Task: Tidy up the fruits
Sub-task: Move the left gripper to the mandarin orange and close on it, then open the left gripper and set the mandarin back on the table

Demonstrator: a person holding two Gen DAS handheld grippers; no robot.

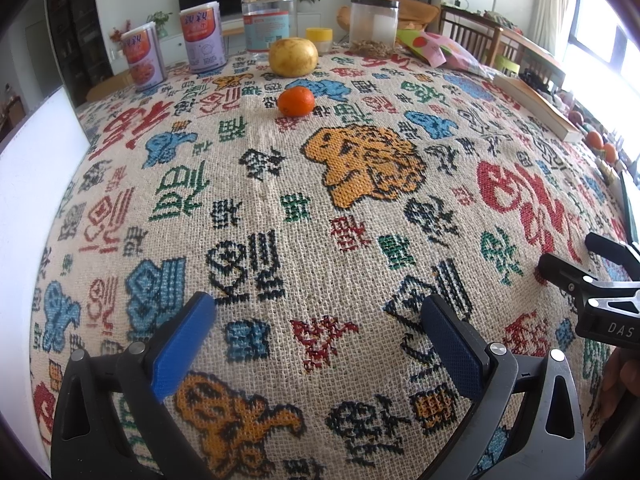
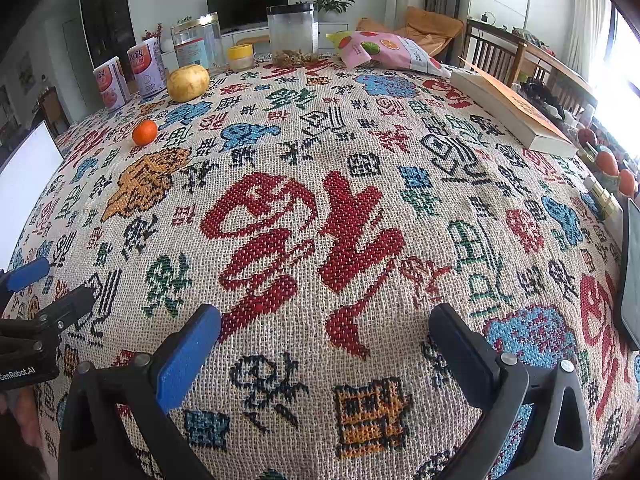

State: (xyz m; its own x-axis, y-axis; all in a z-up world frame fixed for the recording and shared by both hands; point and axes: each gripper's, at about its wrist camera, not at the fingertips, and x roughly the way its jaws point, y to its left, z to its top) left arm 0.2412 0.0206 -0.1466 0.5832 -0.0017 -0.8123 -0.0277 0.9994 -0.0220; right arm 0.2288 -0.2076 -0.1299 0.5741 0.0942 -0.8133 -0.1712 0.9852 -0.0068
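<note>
A small orange tangerine (image 1: 296, 101) (image 2: 144, 132) lies on the patterned tablecloth (image 1: 320, 208) (image 2: 320, 220), far ahead of both grippers. Behind it sits a large yellow pomelo-like fruit (image 1: 293, 57) (image 2: 187, 83). My left gripper (image 1: 318, 316) hovers low over the near part of the cloth, open, nothing between its blue pads. My right gripper (image 2: 326, 328) is also open and empty over the big red character. Each gripper shows at the edge of the other's view: the right one (image 1: 572, 258), the left one (image 2: 60, 284). More orange fruits (image 1: 602, 146) (image 2: 616, 170) lie past the table's right edge.
Along the far edge stand two printed cans (image 1: 176, 48) (image 2: 130, 74), a clear gold-lidded jar (image 1: 269, 24), a yellow-lidded small jar (image 1: 319, 39), a black-lidded jar with nuts (image 1: 374, 26) (image 2: 293, 36), a pink snack bag (image 2: 390, 54) and a book (image 2: 512, 110). A white board (image 1: 36, 176) leans at left.
</note>
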